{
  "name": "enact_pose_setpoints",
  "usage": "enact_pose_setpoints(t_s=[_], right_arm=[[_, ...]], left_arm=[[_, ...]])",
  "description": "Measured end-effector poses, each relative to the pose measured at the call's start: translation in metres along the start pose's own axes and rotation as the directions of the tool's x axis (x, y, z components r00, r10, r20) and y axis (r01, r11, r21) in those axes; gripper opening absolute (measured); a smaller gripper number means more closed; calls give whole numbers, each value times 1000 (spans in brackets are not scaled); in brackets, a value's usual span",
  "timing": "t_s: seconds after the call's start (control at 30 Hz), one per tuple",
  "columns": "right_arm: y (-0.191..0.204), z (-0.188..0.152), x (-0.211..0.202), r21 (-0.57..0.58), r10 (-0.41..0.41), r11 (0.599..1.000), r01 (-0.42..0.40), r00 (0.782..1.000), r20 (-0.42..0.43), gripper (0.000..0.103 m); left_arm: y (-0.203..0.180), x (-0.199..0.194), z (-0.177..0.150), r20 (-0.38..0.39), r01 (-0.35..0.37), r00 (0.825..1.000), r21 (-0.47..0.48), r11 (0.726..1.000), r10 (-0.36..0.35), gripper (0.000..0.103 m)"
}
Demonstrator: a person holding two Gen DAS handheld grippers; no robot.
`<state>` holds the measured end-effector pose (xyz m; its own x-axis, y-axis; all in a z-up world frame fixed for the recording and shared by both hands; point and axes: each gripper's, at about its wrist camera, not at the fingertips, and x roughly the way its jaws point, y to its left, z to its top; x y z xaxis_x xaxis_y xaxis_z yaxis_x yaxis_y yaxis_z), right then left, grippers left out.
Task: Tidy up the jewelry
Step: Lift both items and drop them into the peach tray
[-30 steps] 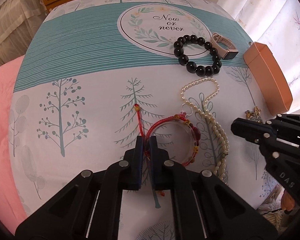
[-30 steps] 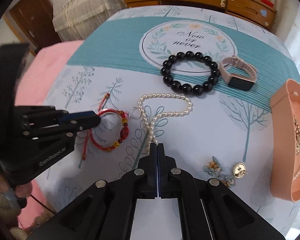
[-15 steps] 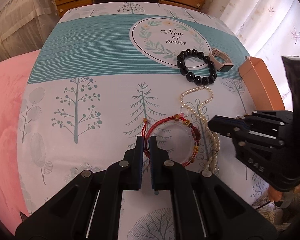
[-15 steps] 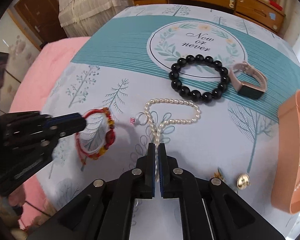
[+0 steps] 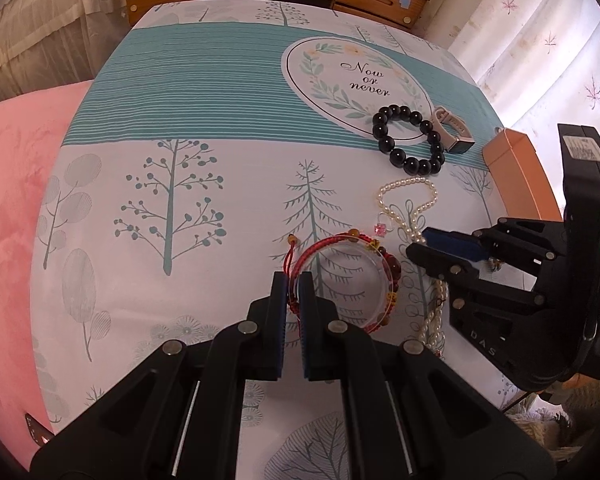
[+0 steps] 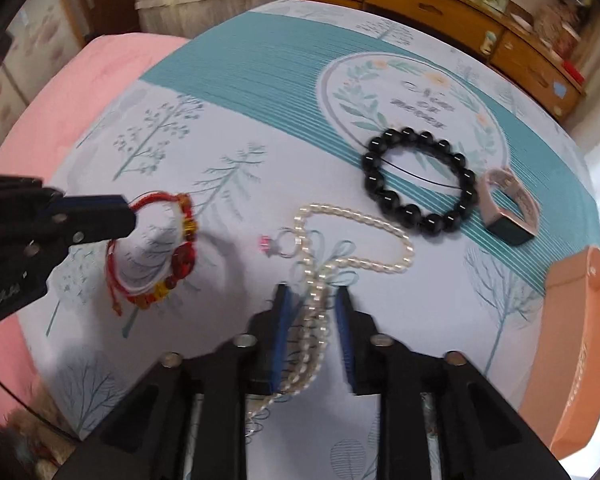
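Two grippers are seen over a table [image 5: 204, 168] covered by a cloth printed with trees and a teal band. The left gripper [image 5: 293, 286] has its jaws drawn nearly together on the near rim of the red cord bracelet [image 5: 342, 280]; the hoop is pinched at one edge, and its ring extends away from the jaws toward the far right. In the right wrist view the bracelet [image 6: 156, 248] appears raised off the cloth, its beaded side turned toward the pearls, a loose red cord end hanging below it. The right gripper [image 6: 312, 304] has its jaws parted — the doubled strand of the pearl necklace [image 6: 340, 240] runs between them without being squeezed, and whether the pads touch it cannot be told. The necklace's long axis runs from the jaws away toward the far side, where it opens into a loop lying just short of the black bead bracelet [image 6: 420, 182]. A small ring with a pink stone [image 6: 278, 245] lies beside the strand, touching or nearly touching it. A pale watch [image 6: 508, 212] rests just beside the black beads, on the teal band. An orange box [image 6: 572, 344] stands at the right edge of the table — its contents cannot be made out.
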<state>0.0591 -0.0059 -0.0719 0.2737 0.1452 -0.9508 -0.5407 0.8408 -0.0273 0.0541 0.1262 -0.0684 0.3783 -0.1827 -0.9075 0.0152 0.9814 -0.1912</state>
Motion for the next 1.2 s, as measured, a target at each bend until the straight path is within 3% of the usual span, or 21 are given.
enact_pose_setpoints(t_s=[0.03,0.1,0.2,0.3,0.5,0.63,0.83,1.07,1.2], right_arm=[[1,1,0,0,-6,1000,6,1000,-3,5],[-5,1,-1,39,31,999,-30,999,-8,5],[-25,-1,-5,168,176,971,-173,984,-1,4],[-39,-6,-22,227,224,946,-230,973,53,4],[-66,-17,-78,298,248,907,-299,948,197,4],[-88,-25,-121,327,250,878,-349,918,309,4],[-122,-32,-198,332,188,870,-365,867,462,4],[-168,-57,-286,375,36,868,-325,795,606,4],[-196,-78,-310,436,-59,854,-284,779,625,4]], left_arm=[[1,-1,0,1,1,1000,-1,1000,-1,4],[1,-2,0,5,4,1000,-2,1000,-4,4],[1,-7,-1,11,7,1000,1,1000,-7,4],[-2,-13,-2,18,11,1000,5,1000,-11,4],[-15,-30,2,43,19,999,27,999,-21,4],[-32,-47,6,65,28,997,61,998,-32,4],[-69,-71,20,92,40,994,120,992,-52,4],[-129,-102,51,138,72,985,202,977,-101,4],[-174,-112,71,159,84,979,264,961,-129,4]])
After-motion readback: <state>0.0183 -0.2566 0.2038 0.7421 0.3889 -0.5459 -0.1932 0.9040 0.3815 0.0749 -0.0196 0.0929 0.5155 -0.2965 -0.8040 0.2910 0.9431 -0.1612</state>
